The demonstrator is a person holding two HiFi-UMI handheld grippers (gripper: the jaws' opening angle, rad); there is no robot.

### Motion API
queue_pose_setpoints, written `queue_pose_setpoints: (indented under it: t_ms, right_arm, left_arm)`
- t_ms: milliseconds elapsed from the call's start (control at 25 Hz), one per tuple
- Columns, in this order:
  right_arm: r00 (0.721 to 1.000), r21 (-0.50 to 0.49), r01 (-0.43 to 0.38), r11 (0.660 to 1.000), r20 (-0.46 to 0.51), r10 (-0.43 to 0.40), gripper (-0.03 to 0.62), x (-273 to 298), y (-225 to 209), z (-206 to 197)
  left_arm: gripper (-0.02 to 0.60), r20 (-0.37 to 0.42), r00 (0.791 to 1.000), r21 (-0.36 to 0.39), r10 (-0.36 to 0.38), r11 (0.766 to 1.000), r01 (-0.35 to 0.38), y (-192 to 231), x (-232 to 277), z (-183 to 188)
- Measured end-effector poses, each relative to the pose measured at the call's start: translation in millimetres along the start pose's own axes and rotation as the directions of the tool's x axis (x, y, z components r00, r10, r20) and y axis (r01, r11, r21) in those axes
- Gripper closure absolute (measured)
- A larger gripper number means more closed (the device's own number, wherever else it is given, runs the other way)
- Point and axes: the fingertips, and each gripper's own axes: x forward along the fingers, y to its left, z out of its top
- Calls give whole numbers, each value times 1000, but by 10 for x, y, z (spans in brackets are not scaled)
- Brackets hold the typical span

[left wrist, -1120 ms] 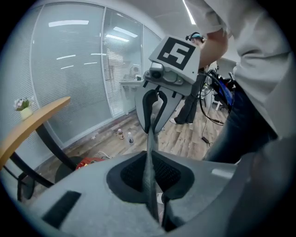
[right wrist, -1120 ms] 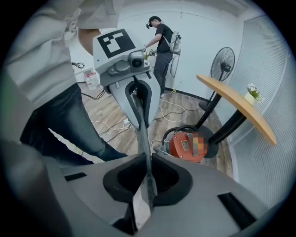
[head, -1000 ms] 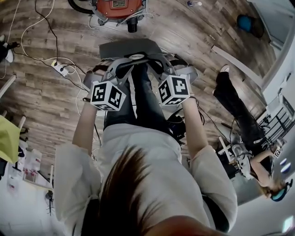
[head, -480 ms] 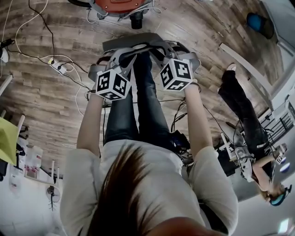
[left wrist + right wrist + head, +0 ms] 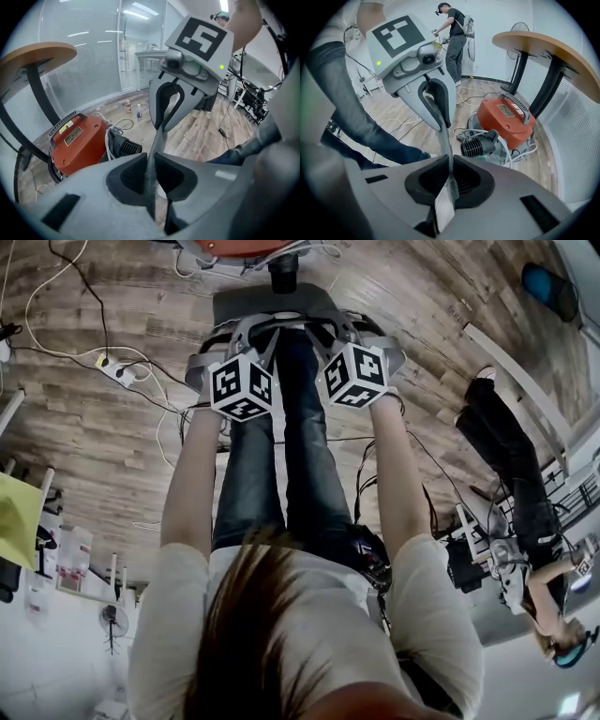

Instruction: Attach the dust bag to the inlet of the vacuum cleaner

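Both jaws clamp dust bag [image 5: 267, 301], flat, long axis crosswise

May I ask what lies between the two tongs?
The grey dust bag spans from left tongs to right tongs, both clamped on it, the right just closing further; all three views show it.

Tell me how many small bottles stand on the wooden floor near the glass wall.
2. One small brownish bottle and one clear bottle stand side by side on the wooden floor, beyond the orange vacuum cleaner. Others may be hidden.
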Motion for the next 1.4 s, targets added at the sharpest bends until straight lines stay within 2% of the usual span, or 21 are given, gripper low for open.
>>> queue_pose_setpoints:
  t_ms: [200, 400, 1080, 1400]
  right_arm:
    - [1000, -2, -6, 1000, 9, 6, 562, 206, -56, -116]
    - [1000, -4, 8, 1000, -3, -8, 562, 356, -151, -204]
    - [999, 22, 53, 998, 4, -54, 562, 467, -404, -192]
    - [999, 8, 51, 999, -5, -51, 562, 512, -533, -188]
  left_arm:
    - [534, -23, 1000, 10, -10, 1000, 10, 44, 218, -115]
    - [534, -34, 999, -5, 11, 1000, -11, 119, 400, -173]
    - [532, -48, 996, -12, 77, 997, -78, 376, 506, -162]
    - [531, -48, 996, -11, 71, 997, -72, 488, 561, -146]
